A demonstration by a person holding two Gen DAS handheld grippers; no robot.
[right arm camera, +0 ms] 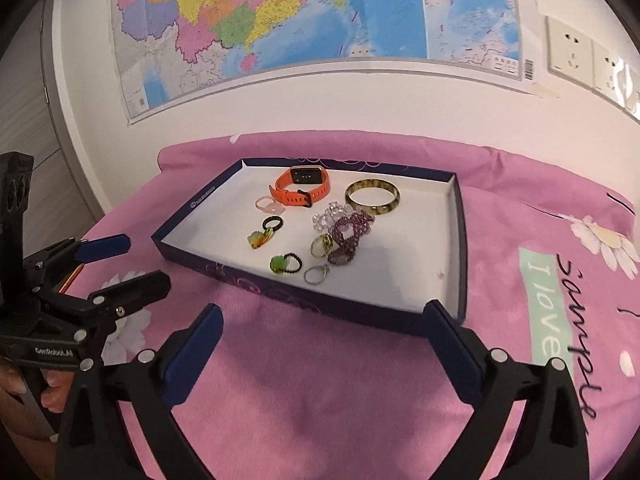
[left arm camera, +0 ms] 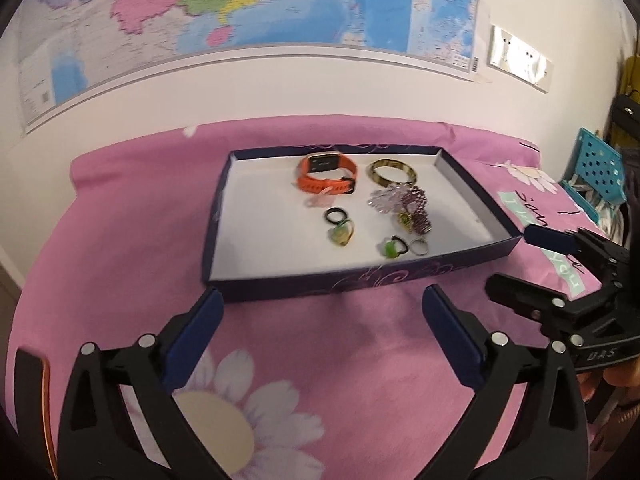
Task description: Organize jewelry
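A shallow dark-blue box tray (left arm camera: 304, 286) (right arm camera: 256, 286) lies on a pink flowered cloth. Inside it are an orange watch (left arm camera: 326, 176) (right arm camera: 302, 186), a brown-yellow bangle (left arm camera: 392, 171) (right arm camera: 373, 197), a purple beaded bracelet (left arm camera: 418, 212) (right arm camera: 350, 238), a clear bead piece (left arm camera: 382, 199), a pink ring (right arm camera: 267, 204), a black ring (left arm camera: 334, 215) (right arm camera: 273, 223), green and amber pendants (left arm camera: 345, 237) (right arm camera: 280, 263) and a silver ring (left arm camera: 419, 247) (right arm camera: 316, 273). My left gripper (left arm camera: 324, 312) stands open just before the tray's near wall, nothing between its pads. My right gripper (right arm camera: 326, 326) is open too, empty, at the tray's near corner.
A map (left arm camera: 240, 20) hangs on the white wall behind the cloth, with wall sockets (right arm camera: 572, 52) to its right. A blue perforated basket (left arm camera: 600, 168) stands beyond the cloth's right edge. Each gripper shows in the other's view, at the right (left arm camera: 560, 272) and at the left (right arm camera: 104, 264).
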